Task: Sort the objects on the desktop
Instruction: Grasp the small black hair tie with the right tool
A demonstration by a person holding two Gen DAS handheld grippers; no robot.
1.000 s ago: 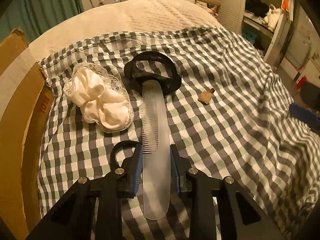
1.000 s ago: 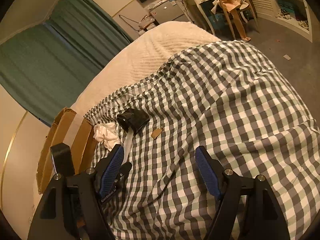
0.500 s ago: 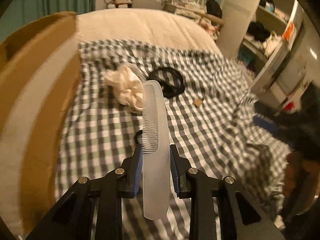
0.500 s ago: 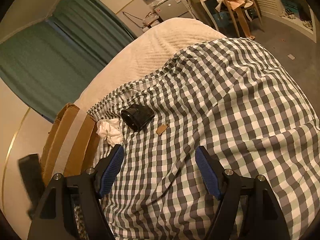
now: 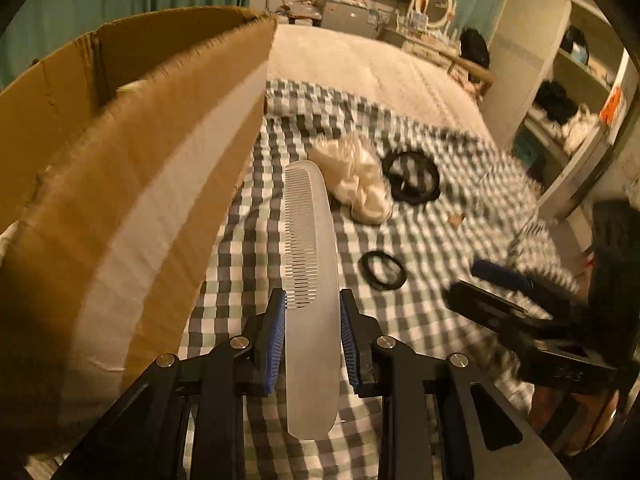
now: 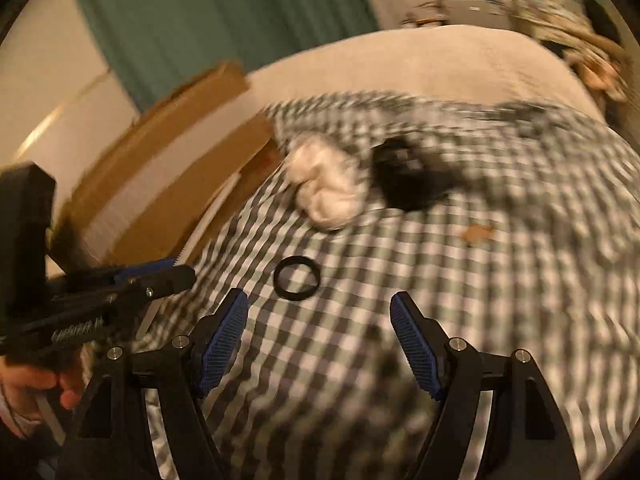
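Checked bedspread [image 5: 420, 240] now below lifted comb [image 5: 310, 280] in clamped left gripper [image 5: 312, 336]; right gripper [image 6: 320, 340] agape.

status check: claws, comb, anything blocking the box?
Left claw shut on comb, lifted beside cardboard box. Right claw open, empty, above black ring. Nothing between comb and box.

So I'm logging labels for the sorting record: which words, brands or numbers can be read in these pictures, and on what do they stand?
None can be read.
Cardboard box: no print shows on the wall facing the camera.
Comb held in the left tool: no marking visible.
Right tool: no readable marking.
Shelf and desk items in the background: too small and blurred to read.
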